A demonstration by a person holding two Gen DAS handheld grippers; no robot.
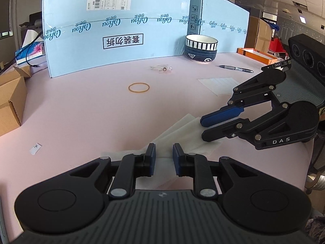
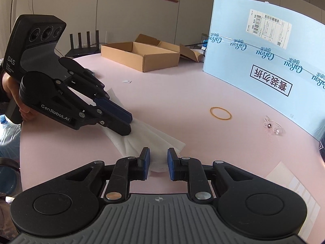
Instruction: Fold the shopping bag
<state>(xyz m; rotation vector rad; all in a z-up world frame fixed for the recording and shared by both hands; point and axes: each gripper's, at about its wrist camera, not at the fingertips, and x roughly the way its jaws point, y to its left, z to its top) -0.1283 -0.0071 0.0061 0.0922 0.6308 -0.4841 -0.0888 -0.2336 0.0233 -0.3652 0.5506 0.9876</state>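
Bag (image 2: 150,140): thin, white, limp, featherlight, lying crumpled on the near pink table (image 1: 81,105). Your left gripper (image 1: 163,152) and right gripper (image 2: 158,158) stood slightly parted over it, pinching nothing. You did best taking flat corners, since loose film slid.

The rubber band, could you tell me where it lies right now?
The rubber band lies flat on the pink table, beyond the folded bag, in front of the blue box.
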